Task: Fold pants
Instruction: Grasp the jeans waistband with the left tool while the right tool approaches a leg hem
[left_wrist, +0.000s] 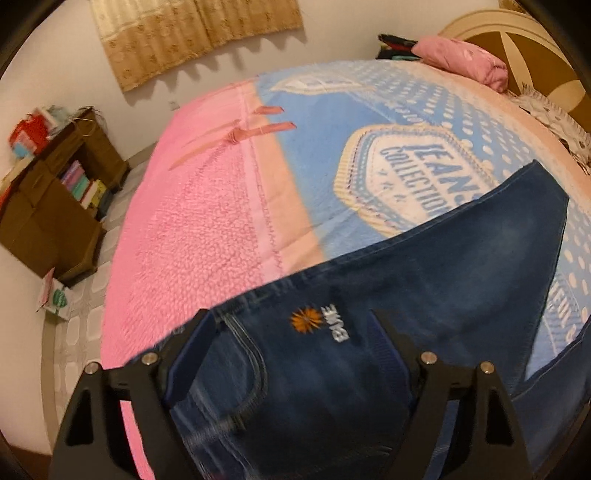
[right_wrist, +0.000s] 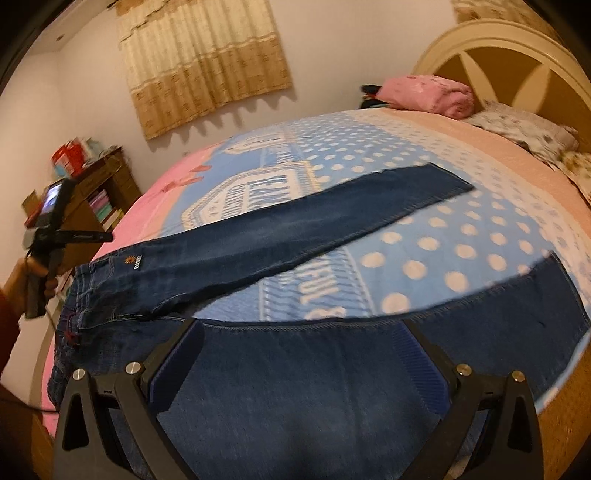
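Note:
Dark blue jeans (right_wrist: 258, 236) lie flat on the bed with the two legs spread in a V. The waist, with an orange flower and a white logo (left_wrist: 325, 326), points to the bed's pink side. My left gripper (left_wrist: 295, 326) is open over the waist and front pocket (left_wrist: 240, 373), one finger on each side of the logo. Whether it touches the cloth I cannot tell. My right gripper (right_wrist: 301, 330) is open over the near leg (right_wrist: 332, 387), close to its stitched inner seam. The far leg (right_wrist: 388, 192) runs toward the pillows.
The bed cover (left_wrist: 314, 147) is blue with white dots and a pink strip. A pink folded blanket (right_wrist: 424, 96) and pillows (right_wrist: 524, 129) lie by the headboard (right_wrist: 498, 48). A brown bookshelf (left_wrist: 55, 206) stands past the bed. A hand (right_wrist: 38, 275) grips the left tool's handle.

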